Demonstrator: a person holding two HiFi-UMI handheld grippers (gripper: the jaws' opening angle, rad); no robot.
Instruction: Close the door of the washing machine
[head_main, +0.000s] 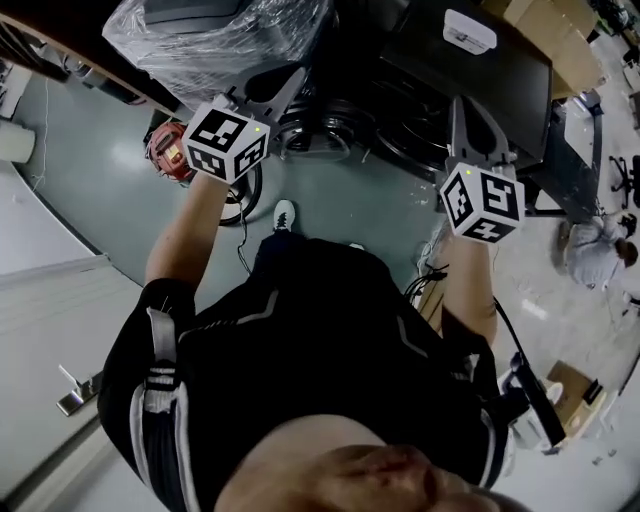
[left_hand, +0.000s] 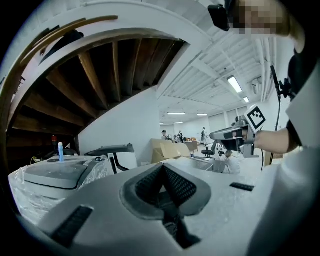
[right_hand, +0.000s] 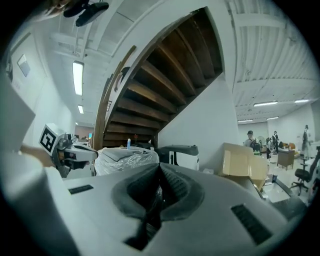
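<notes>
Dark-topped and white-fronted, the washing machine (right_hand: 179, 154) stands beside the wooden staircase (right_hand: 165, 85). In the right gripper view it lies straight beyond the jaw tips, a little to their right and well apart from them. The right gripper (right_hand: 160, 172) has its jaws pressed together, with nothing between the grey pads. The left gripper (left_hand: 163, 172) is likewise closed and empty. In its own view the machine sits beyond the tips and to their left, with a plastic-wrapped appliance (left_hand: 55, 175) on its left and a cardboard box (left_hand: 170, 149) on its right. In the head view both grippers are held out in front of the person, side by side and apart, each pointing toward the machine. Round ringed shapes (head_main: 335, 130) show at the machine's front, between the two grippers and just ahead of the left one. It is too dark there to tell whether they are the door or the drum mouth, so I cannot say how the door stands. Neither gripper touches the machine. The person's shoe (head_main: 284, 214) rests on the grey-green floor (head_main: 90, 180), just short of those rings.
</notes>
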